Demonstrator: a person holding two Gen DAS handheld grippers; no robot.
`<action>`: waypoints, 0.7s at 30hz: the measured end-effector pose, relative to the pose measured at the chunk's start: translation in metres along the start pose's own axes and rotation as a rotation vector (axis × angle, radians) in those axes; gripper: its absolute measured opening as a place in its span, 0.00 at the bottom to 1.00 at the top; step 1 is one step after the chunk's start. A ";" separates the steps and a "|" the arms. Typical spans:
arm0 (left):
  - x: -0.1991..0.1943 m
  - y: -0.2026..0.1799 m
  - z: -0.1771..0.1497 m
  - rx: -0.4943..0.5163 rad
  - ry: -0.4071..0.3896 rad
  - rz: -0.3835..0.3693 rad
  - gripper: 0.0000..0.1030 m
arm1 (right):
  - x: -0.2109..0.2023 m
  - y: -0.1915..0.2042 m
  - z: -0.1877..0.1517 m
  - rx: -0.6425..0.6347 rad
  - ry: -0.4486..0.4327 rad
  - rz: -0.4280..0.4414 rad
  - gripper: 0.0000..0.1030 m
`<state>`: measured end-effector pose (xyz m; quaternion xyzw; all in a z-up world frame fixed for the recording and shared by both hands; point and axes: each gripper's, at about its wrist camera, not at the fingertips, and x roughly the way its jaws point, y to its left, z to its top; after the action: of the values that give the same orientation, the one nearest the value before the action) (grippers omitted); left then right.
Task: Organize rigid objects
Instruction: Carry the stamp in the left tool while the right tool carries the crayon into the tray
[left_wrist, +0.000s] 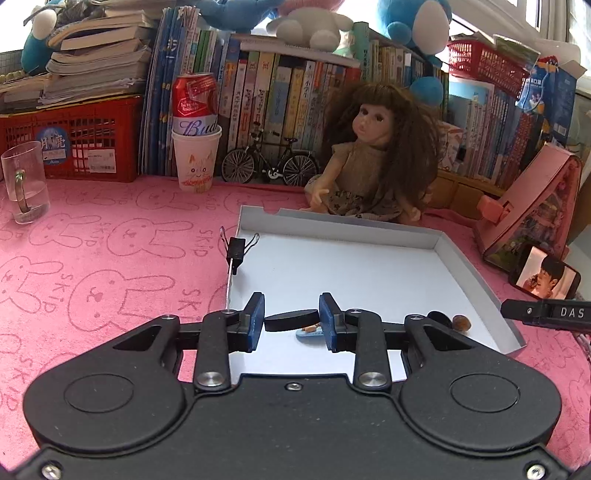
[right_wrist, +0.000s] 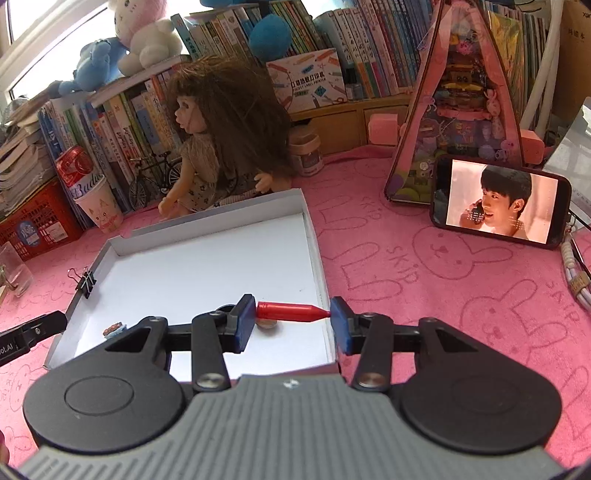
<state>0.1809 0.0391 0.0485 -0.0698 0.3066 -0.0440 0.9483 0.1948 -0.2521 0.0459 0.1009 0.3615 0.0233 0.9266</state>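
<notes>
Two readable marks, "SKIP" cloth, "DAS" claw

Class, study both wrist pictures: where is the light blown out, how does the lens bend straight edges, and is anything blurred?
Left wrist view: window glare washes out the top behind the plush toys; the white tray rim bows outward; focus stays sharp. Right wrist view: the top-left window is overexposed, the tray's right rim curves, the phone screen reads clearly, and corners darken.

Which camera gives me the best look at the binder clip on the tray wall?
The left wrist view: the binder clip sits nearer and larger there, with both wire handles clear, clamped on the tray wall. The right wrist view shows it smaller, at the tray's far left edge.
</notes>
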 end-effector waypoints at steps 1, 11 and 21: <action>0.004 -0.001 0.000 0.010 0.008 0.007 0.29 | 0.004 0.000 0.003 0.002 0.014 -0.006 0.48; 0.039 -0.006 0.003 0.013 0.093 0.036 0.29 | 0.021 0.011 0.019 0.016 0.069 -0.001 0.47; 0.052 -0.009 -0.001 0.037 0.133 0.076 0.29 | 0.041 0.017 0.024 0.038 0.141 -0.072 0.47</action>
<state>0.2226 0.0236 0.0192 -0.0374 0.3704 -0.0179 0.9279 0.2416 -0.2348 0.0388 0.1035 0.4298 -0.0099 0.8969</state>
